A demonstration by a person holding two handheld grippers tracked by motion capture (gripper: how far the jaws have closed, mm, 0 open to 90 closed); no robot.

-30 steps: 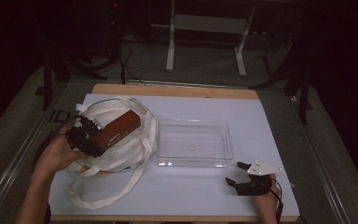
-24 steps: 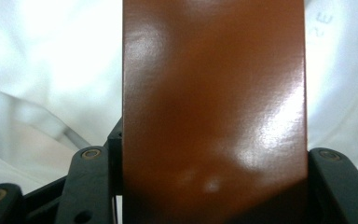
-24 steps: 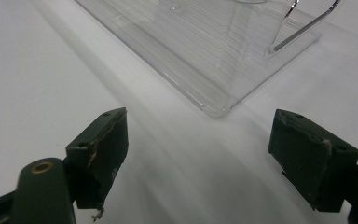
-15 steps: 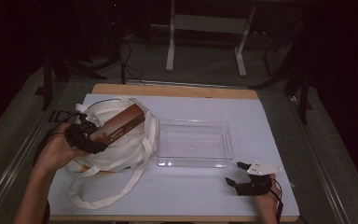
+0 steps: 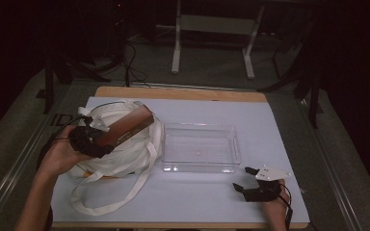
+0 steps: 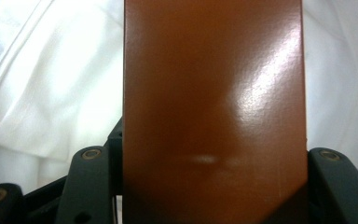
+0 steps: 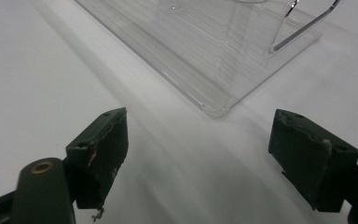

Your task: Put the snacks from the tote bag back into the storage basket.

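The room is dark, and a white table (image 5: 279, 130) sits in the light. On it the left gripper (image 5: 87, 140) holds a long brown box (image 5: 127, 128). The jaws press on both sides of the box, so the grip is tight. The box sticks out past the jaws, up over a white cloth bag (image 5: 125, 156) that lies under the gripper.

A moment ago the box lay lower, closer to the bag. Now its far end has tipped up and turned a bit toward the clear plastic tray (image 5: 200, 147). That looks like the box is coming out of the bag. It likely goes into the tray next.

The tray sits just past the box's far end, and it is empty. The right gripper (image 5: 245, 179) rests on the table near the tray's corner, just as before. Its jaws are wide apart with nothing between them.
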